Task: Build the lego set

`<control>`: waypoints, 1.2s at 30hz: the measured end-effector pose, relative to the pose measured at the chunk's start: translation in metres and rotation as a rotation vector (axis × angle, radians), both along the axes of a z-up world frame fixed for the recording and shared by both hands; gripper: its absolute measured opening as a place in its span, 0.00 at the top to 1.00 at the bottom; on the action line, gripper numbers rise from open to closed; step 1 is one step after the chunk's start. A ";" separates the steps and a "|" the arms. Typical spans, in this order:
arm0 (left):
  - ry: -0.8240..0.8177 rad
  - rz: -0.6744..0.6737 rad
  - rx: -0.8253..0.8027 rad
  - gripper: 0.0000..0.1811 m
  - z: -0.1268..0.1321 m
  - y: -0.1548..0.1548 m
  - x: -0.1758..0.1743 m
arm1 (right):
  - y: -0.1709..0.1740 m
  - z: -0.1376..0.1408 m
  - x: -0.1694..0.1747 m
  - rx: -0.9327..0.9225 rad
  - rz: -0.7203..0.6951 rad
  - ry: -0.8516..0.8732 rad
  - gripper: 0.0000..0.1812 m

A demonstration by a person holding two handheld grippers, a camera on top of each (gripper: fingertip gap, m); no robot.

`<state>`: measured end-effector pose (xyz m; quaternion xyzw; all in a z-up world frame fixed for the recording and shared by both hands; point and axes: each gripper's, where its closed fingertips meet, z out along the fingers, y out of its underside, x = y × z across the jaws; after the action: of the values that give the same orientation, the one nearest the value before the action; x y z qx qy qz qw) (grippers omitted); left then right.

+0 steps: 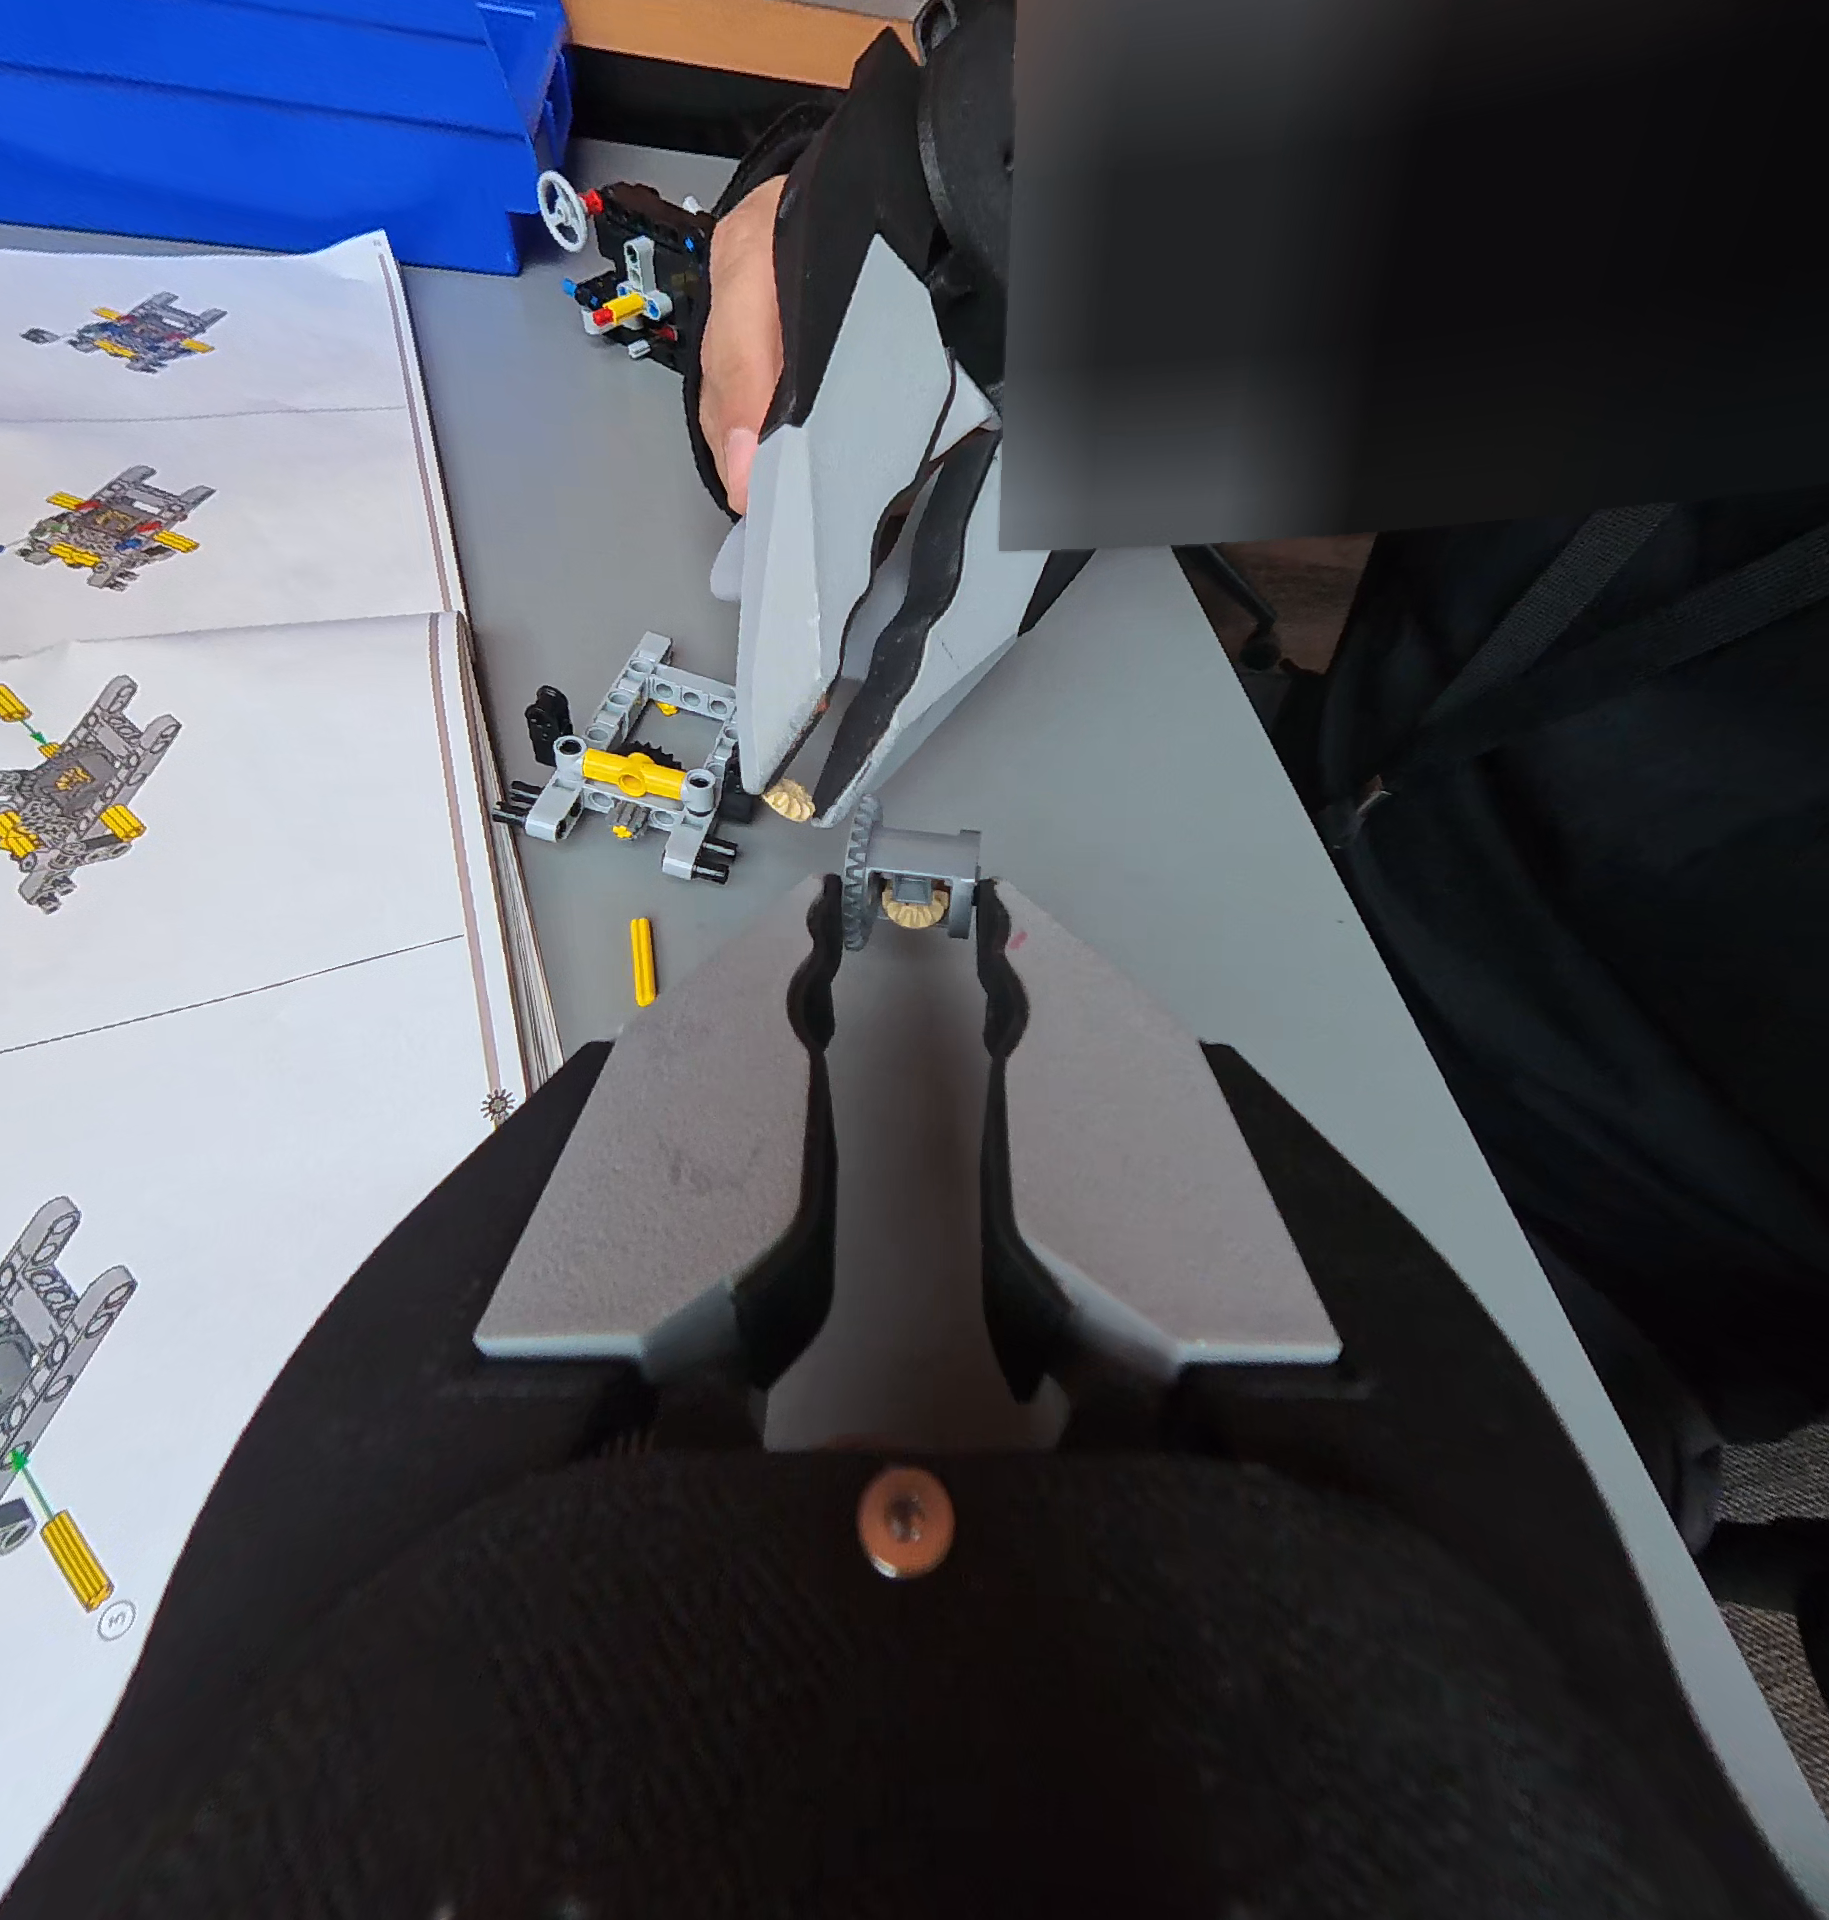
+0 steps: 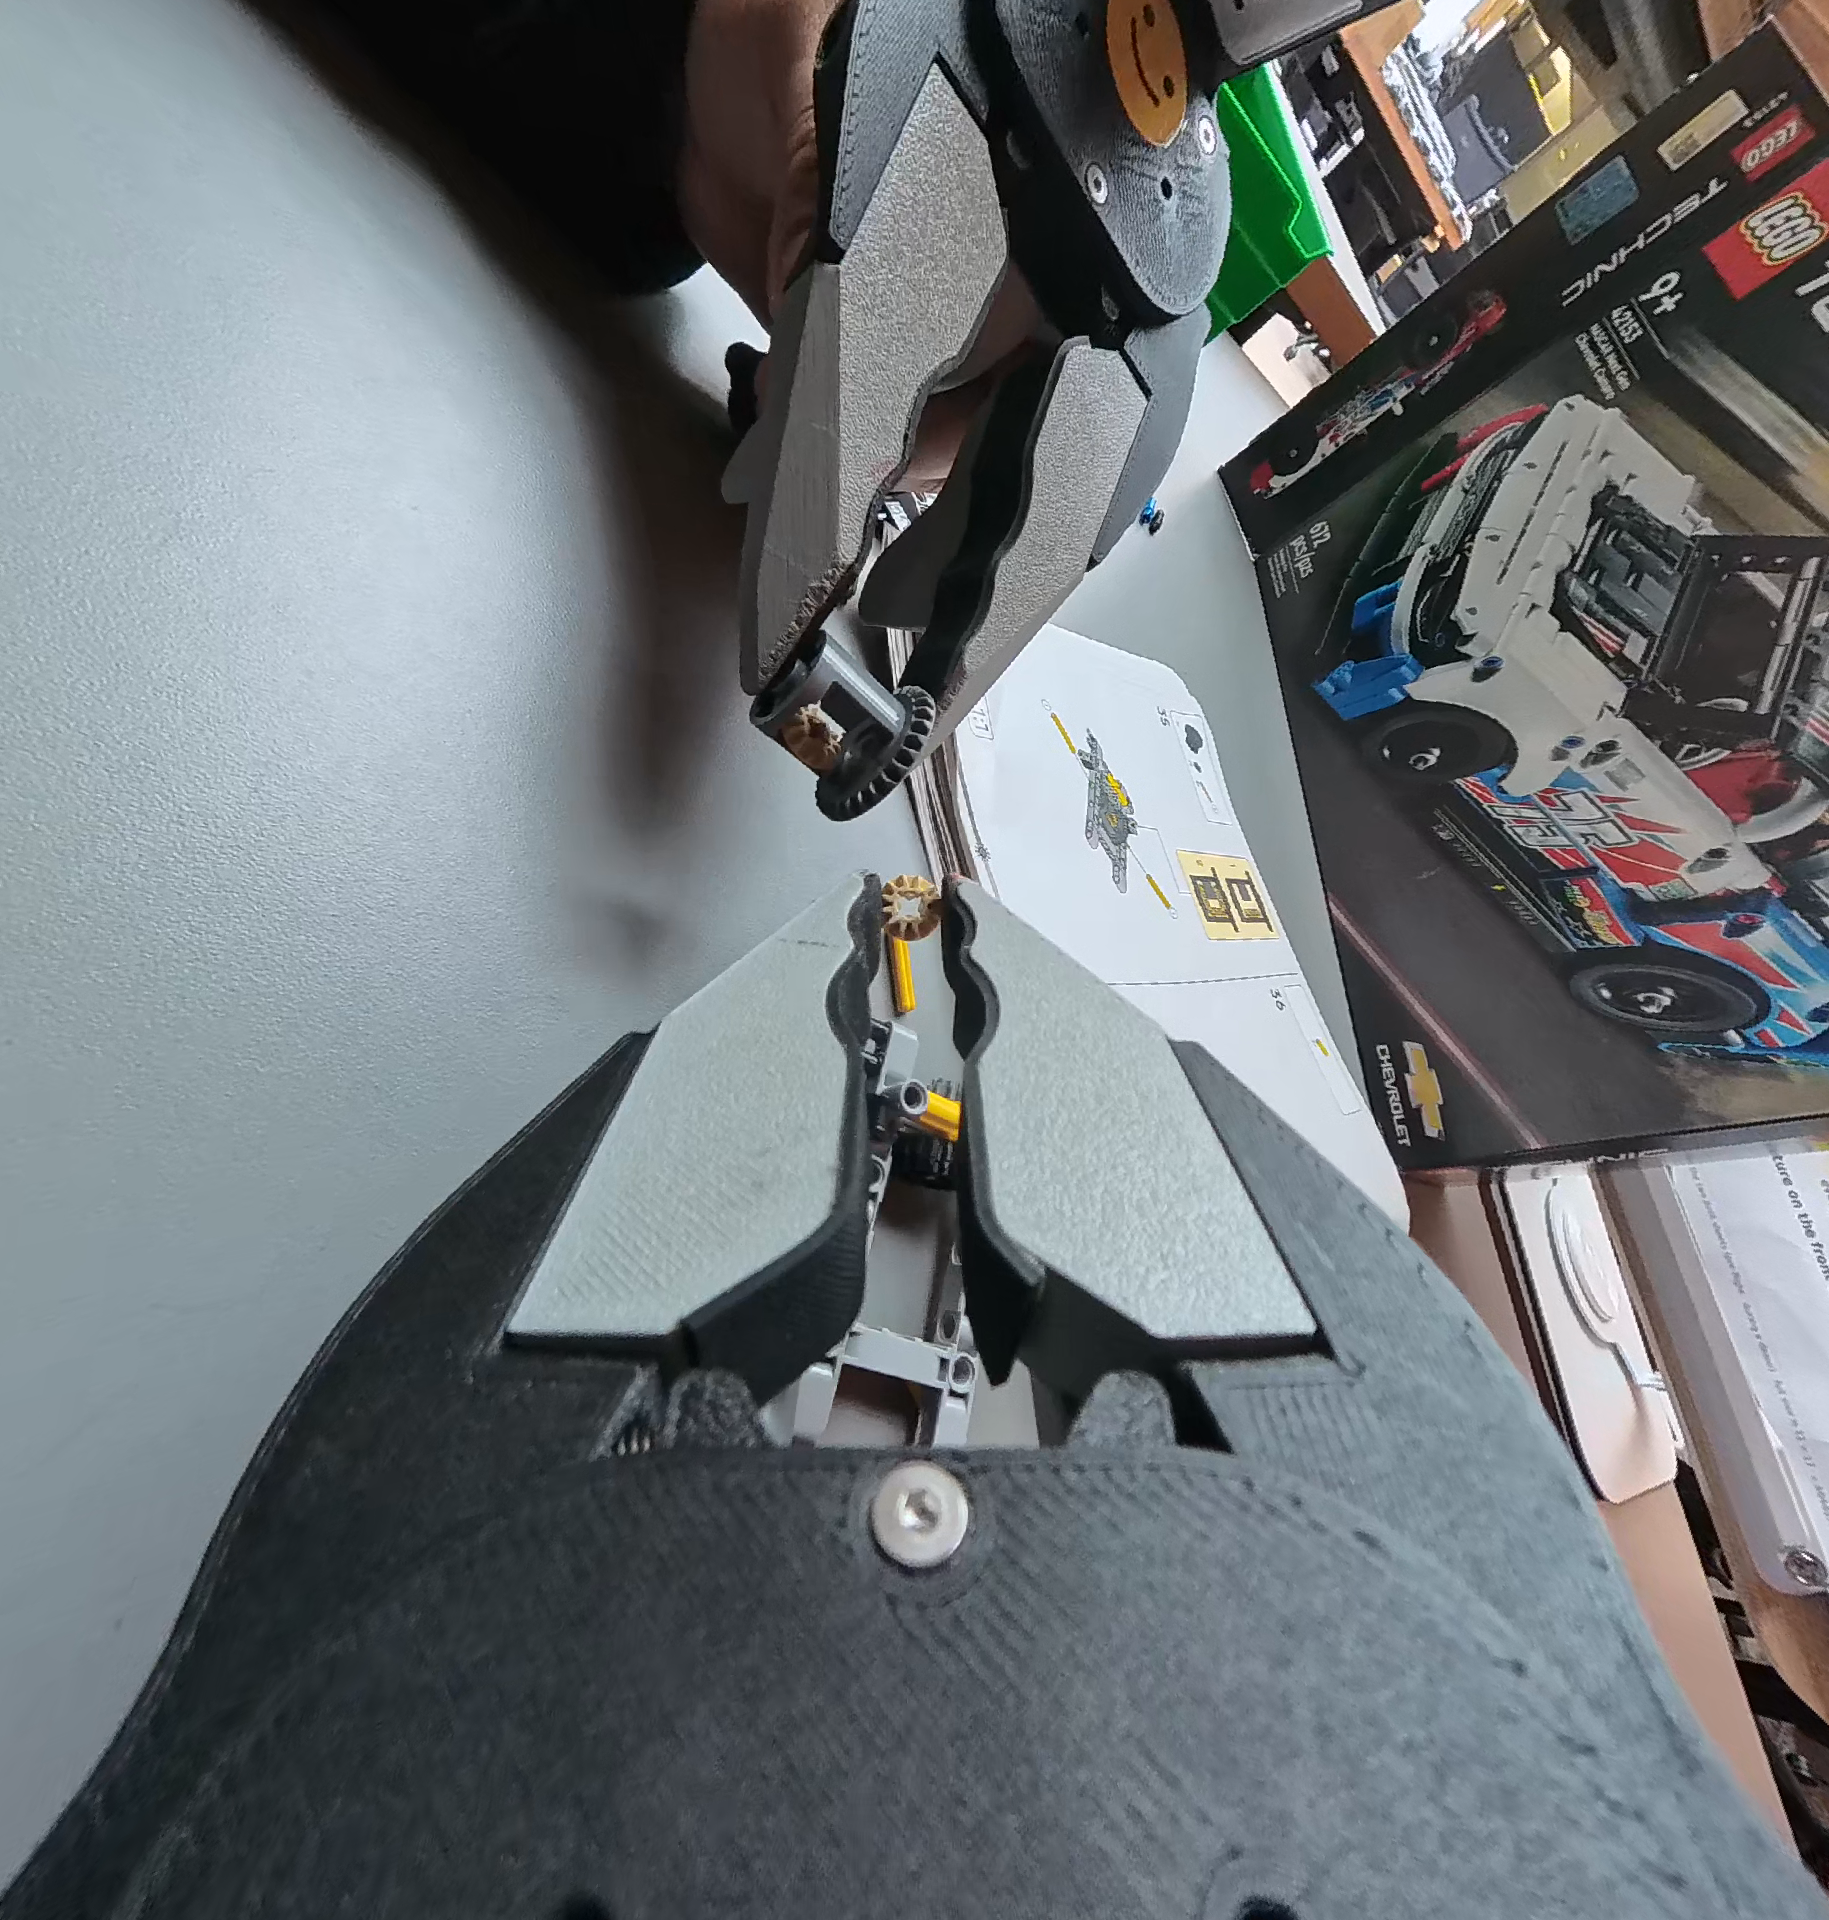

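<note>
My left gripper (image 1: 910, 894) is shut on a small grey gear housing (image 1: 925, 854) that has a dark grey toothed ring and a tan bevel gear inside. It holds the housing just above the grey table. My right gripper (image 2: 910, 899) is shut on a loose tan bevel gear (image 2: 910, 906). In the left wrist view the right gripper (image 1: 801, 805) comes down from above, and its tan gear (image 1: 788, 802) hangs just left of the housing without touching it. In the right wrist view the left gripper (image 2: 848, 707) holds the housing (image 2: 842, 717) a short way beyond the gear.
A grey frame assembly (image 1: 629, 769) with a yellow connector and a loose yellow axle (image 1: 642, 961) lie by the open instruction booklet (image 1: 193, 623). A black assembly with a white wheel (image 1: 629, 260) and blue bins (image 1: 245, 104) are farther off. The set's box (image 2: 1564, 623) stands behind the booklet. The table edge (image 1: 1305, 831) runs at right. Left and right tips are no more than a few centimetres apart.
</note>
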<state>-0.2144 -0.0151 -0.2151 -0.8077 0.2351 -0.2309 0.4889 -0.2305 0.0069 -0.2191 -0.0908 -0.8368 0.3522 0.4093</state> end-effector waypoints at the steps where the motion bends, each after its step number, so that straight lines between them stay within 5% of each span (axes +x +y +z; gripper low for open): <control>1: 0.001 -0.001 0.003 0.88 0.000 0.000 0.000 | 0.000 0.000 0.000 0.001 0.000 -0.001 0.96; 15: -0.110 0.044 -0.027 0.88 0.005 0.003 -0.009 | 0.000 0.004 -0.001 0.006 -0.007 0.035 0.96; 36: -0.232 0.012 0.189 0.87 0.045 -0.001 -0.012 | 0.008 0.028 0.002 -0.470 0.023 -0.275 0.96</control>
<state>-0.2259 -0.0158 -0.1701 -0.7273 0.1929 -0.2966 0.5881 -0.2282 0.0147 -0.1915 -0.2205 -0.7808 0.5257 0.2556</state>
